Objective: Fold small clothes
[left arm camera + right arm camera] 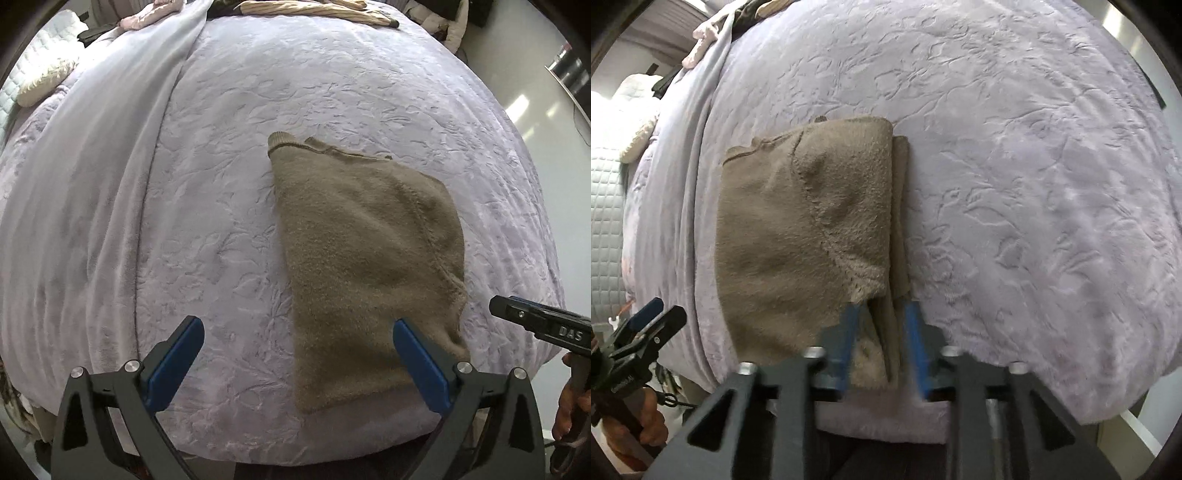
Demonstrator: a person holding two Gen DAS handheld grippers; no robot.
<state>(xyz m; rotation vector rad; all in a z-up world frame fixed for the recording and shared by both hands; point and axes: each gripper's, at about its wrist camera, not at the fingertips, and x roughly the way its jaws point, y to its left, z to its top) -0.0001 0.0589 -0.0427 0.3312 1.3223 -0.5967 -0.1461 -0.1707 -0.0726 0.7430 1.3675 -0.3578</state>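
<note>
On the bed: a tan sweater [369, 251] lies folded on the lilac blanket [229, 155], near the edge closest to me, flat and squared so the next fold has a clean line.

Left gripper [299, 328]: jaws released and spread wide, holding nothing; it hovers above the near edge of the bed, and its right finger overlaps the sweater's near part in the left wrist view (whether it touches the knit I cannot tell).

Right gripper [879, 314]: jaws drawn in narrow around the sweater's near right corner, with the stacked layers between the blue fingers [846, 332]; blur hides whether they are clenched on the cloth or only straddle it, so I cannot tell.

Why there: that corner is where the folded layers meet, so I judge a pinch there would catch all of them at once for lifting or tugging flat.

Sweater relative to me: it stretches away from both grippers toward the middle of the bed, its ribbed cuff [280, 142] at the far end.

Other clothes [314, 9]: piled at the far edge, well apart.

Stage: I judge the sweater is mostly folded.
</note>
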